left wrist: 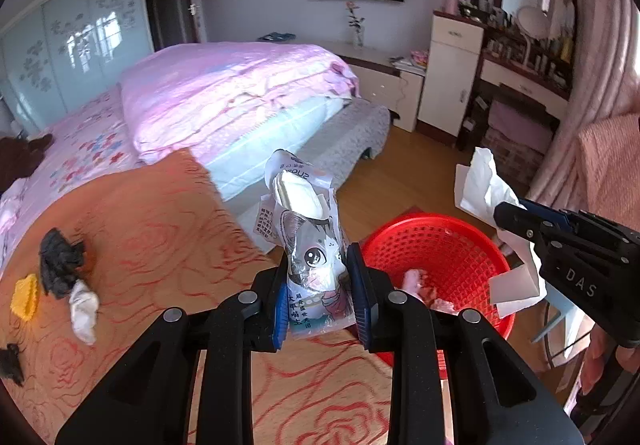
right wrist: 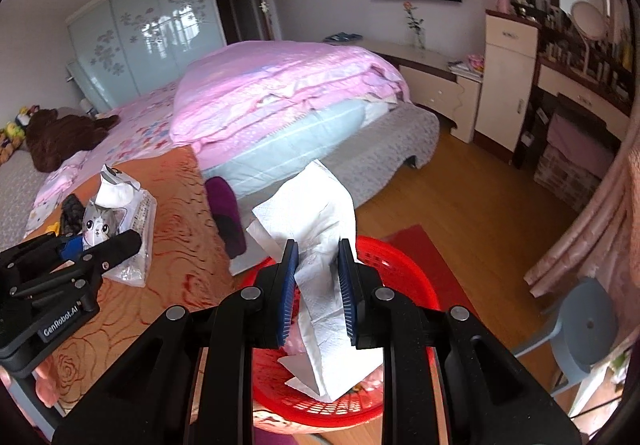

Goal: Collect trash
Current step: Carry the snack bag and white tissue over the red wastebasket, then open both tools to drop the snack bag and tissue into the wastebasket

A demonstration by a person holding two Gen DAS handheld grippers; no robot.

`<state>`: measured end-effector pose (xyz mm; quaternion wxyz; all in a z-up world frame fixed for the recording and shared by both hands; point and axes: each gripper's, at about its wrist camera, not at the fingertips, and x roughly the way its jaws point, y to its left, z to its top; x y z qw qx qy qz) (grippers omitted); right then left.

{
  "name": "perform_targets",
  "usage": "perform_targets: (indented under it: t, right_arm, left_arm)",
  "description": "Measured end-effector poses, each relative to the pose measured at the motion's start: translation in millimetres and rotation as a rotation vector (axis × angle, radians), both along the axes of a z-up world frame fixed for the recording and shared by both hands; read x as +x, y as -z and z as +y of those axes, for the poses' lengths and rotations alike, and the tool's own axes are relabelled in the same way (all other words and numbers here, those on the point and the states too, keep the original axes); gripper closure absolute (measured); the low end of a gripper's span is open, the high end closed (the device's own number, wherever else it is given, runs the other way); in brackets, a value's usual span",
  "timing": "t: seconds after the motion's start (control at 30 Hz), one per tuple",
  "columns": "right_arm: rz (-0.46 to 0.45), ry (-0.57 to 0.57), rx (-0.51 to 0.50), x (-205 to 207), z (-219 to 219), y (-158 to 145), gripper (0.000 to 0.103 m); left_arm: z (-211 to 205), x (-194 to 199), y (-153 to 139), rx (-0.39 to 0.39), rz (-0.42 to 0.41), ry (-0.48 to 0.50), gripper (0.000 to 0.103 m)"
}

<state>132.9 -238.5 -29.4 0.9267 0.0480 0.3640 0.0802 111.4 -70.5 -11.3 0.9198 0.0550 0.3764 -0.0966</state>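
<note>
Light level: daylight is filling the room, bright and even in both views.
Source: window panes are reflecting in the glossy wardrobe doors (left wrist: pixel 76 45).
Glare: the pink quilt (left wrist: pixel 224 93) is washing out to near white on top; the wooden floor (right wrist: pixel 472 205) is showing a soft sheen.
Shadows: weak, soft-edged.
Distortion: fisheye is bending walls and furniture; black vignette is cutting the corners.
Focus: near black gripper bodies are looking slightly soft; far shelf clutter is blurring.
</note>
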Motion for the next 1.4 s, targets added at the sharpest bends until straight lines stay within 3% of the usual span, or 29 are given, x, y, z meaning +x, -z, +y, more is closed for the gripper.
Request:
perform_targets:
  t: [0.5,1.0,1.07,1.13,1.23,1.4]
  right_arm:
    - [0.087,0.068,0.015,15.4,-30.1,34.3,0.082]
    - [0.124,0.100,0.027,23.0,-39.9,45.8,0.078]
    - [0.124,0.100,0.028,23.6,-39.5,45.8,0.076]
    - [0.124,0.103,0.030,23.5,-39.6,45.8,0.072]
    - [0.122,0.114,0.033,24.2,-39.6,45.7,0.062]
    - [0.113,0.129,0.038,23.2,-40.4,43.3,0.055]
  left_arm:
    - [-34.9,28.9,38.8,-0.038,0.129,0.070,0.078]
    - [-57.3,36.3,57.3,-0.015,0.173,0.127,0.074]
    - [-58.8,35.8,57.2,-0.014,0.170,0.137,0.069]
    - [-59.5,34.2,57.1,-0.013,0.157,0.139,0.056]
    - [-60.8,31.0,54.2,-0.008,0.134,0.143,0.046]
    - [-58.4,26.7,46.2,-0.006,0.100,0.130,0.037]
